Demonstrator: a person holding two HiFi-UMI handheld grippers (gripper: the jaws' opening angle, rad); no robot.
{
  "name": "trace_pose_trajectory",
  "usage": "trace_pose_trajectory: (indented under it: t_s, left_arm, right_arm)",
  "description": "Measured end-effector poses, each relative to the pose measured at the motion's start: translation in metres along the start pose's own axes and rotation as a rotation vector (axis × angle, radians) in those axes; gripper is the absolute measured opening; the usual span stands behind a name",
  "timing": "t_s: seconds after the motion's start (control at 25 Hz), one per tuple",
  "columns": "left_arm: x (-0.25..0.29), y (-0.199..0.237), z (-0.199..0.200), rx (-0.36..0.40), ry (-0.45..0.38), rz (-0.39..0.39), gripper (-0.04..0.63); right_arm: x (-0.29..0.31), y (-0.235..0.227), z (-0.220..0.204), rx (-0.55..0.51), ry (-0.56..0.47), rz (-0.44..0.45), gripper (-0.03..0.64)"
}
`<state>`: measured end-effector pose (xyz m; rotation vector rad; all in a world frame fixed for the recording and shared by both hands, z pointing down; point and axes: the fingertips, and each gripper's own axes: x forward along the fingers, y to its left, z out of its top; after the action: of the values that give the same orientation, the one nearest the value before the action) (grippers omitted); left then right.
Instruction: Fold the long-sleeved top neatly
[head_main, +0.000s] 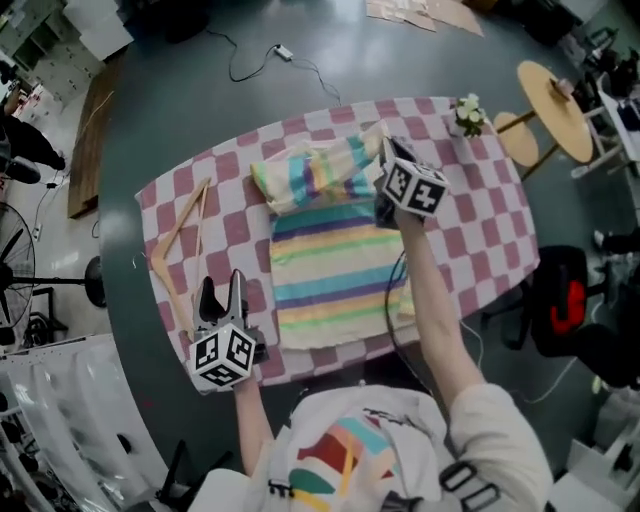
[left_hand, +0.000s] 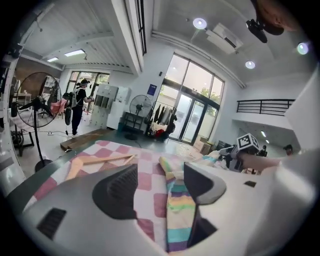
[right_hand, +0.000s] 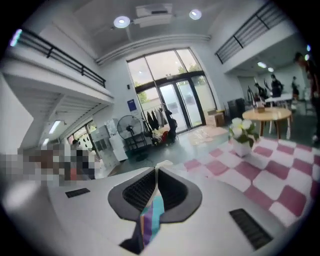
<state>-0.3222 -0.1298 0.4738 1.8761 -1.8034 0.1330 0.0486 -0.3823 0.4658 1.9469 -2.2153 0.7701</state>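
At the table's (head_main: 470, 230) middle, top: we see the striped long-sleeved top (head_main: 335, 280) flat, its far end bunched.
Right gripper (right_hand: 157, 180): pinched tight on a fold of top, we judge to carry a sleeve over; arm stretched to the far edge.
Left gripper (head_main: 222, 290): jaws wide, gripping nothing, near the front left corner, pointing away.

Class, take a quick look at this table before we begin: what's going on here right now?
A person with a gripper in each hand is folding a pastel striped long-sleeved top laid on a pink-and-white checked tablecloth. The right gripper is shut on the top's fabric at its bunched far end. The left gripper is open and holds nothing, by the table's near left edge. A wooden clothes hanger lies to the left of the top, and a small pot of white flowers stands at the far right corner.
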Motion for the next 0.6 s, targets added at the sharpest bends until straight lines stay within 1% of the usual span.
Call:
trace_pose_trajectory:
  t_s: [0.08,0.16,0.28,0.4,0.48,0.6]
  left_arm:
    - [0.005,-0.019,-0.012,0.010,0.032,0.004,0.290]
    - [0.009,-0.033,-0.021,0.020,0.054,0.012,0.290]
    - [0.016,-0.046,-0.029,0.034,0.066,0.025,0.290]
    - [0.018,-0.055,-0.032,0.037,0.060,0.038,0.290]
    - [0.018,-0.061,-0.033,0.040,0.053,0.039,0.290]
    - [0.014,-0.069,-0.035,0.040,0.041,0.033,0.290]
  right_arm:
    - [0.010,-0.033,-0.033,0.110,0.094,0.032,0.021]
    - [0.014,-0.056,-0.062,0.157,0.166,0.030,0.023]
    - [0.017,-0.072,-0.093,0.153,0.236,0.008,0.023]
    - [0.015,-0.079,-0.113,0.155,0.281,-0.007,0.023]
    - [0.013,-0.082,-0.117,0.146,0.291,-0.016,0.023]
    - [0.007,-0.079,-0.110,0.085,0.286,-0.011,0.023]
